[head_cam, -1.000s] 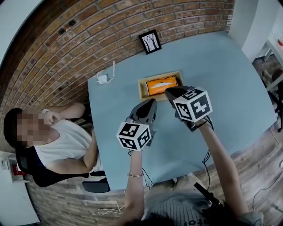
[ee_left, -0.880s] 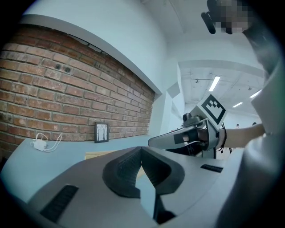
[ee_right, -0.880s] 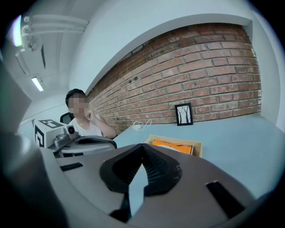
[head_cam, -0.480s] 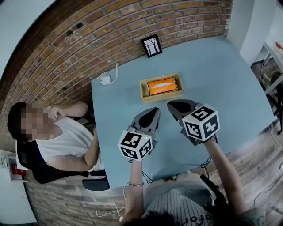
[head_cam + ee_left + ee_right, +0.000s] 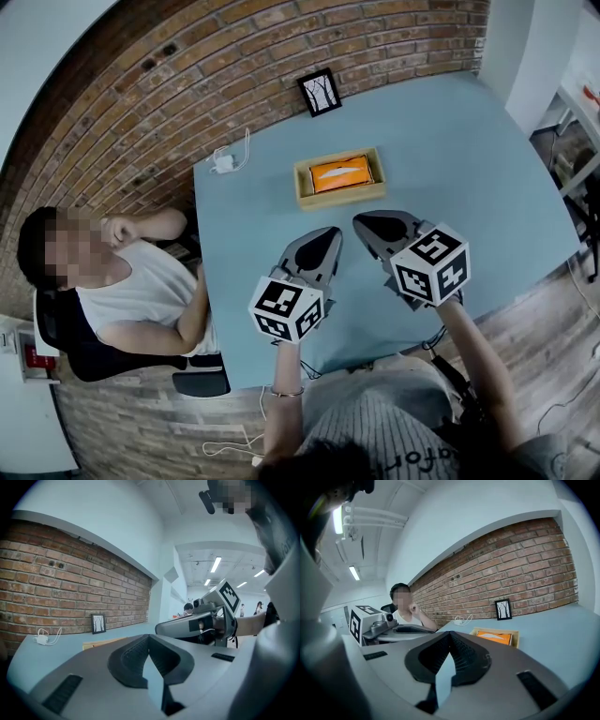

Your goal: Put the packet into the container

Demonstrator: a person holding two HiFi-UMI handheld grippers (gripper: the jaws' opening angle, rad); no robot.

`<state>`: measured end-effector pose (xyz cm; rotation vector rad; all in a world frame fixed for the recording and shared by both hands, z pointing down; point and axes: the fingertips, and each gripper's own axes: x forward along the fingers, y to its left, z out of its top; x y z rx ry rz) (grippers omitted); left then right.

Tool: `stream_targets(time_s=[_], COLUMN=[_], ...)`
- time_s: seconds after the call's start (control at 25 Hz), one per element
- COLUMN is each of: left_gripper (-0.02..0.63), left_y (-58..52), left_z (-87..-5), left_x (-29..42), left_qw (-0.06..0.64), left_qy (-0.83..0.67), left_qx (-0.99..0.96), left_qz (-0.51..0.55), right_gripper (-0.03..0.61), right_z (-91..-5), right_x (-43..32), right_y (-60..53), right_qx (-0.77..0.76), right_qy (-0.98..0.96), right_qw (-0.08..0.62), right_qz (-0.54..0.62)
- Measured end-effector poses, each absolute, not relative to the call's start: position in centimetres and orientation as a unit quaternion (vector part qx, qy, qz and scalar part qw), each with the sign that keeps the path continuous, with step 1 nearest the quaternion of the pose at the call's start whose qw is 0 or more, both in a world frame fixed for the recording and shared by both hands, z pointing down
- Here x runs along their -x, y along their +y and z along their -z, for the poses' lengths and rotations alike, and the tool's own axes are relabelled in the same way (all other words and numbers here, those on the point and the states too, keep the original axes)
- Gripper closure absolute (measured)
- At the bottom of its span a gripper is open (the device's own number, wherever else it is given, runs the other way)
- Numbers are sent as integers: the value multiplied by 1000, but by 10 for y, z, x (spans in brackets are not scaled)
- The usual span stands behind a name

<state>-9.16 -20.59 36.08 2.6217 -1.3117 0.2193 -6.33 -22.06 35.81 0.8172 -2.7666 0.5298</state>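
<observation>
An orange packet [image 5: 340, 173] lies inside the shallow wooden container [image 5: 305, 190] on the blue table [image 5: 469, 159]. My left gripper [image 5: 327, 233] and right gripper [image 5: 360, 223] hover side by side nearer to me than the container, apart from it. Both point towards it. Each has its jaws shut with nothing between them. In the left gripper view the jaws meet at the tip and the container [image 5: 97, 643] shows low beyond them. The right gripper view shows the packet [image 5: 494, 637] in the container [image 5: 515, 634] just past the closed jaws.
A small framed picture [image 5: 320, 92] leans on the brick wall at the table's far edge. A white charger with its cable [image 5: 225, 163] lies at the far left corner. A person [image 5: 131, 291] sits at the table's left side.
Both grippers have drawn back towards me, away from the container; the right one was at the container's near edge before. The packet stays in the container.
</observation>
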Motion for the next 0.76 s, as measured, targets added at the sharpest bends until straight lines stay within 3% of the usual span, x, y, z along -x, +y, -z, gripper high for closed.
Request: stream_targets(time_s=[0.76], left_gripper=[606], left_y=[-205], left_z=[-359], left_x=[91], left_qw=[97], left_qy=[-453], left_qx=[-883], left_qz=[-70], right_gripper=[566], right_z=[-360], right_x=[57], right_y=[-220], right_qx=[-277], right_qy=[-940], right_qw=[101], right_qz=[-175])
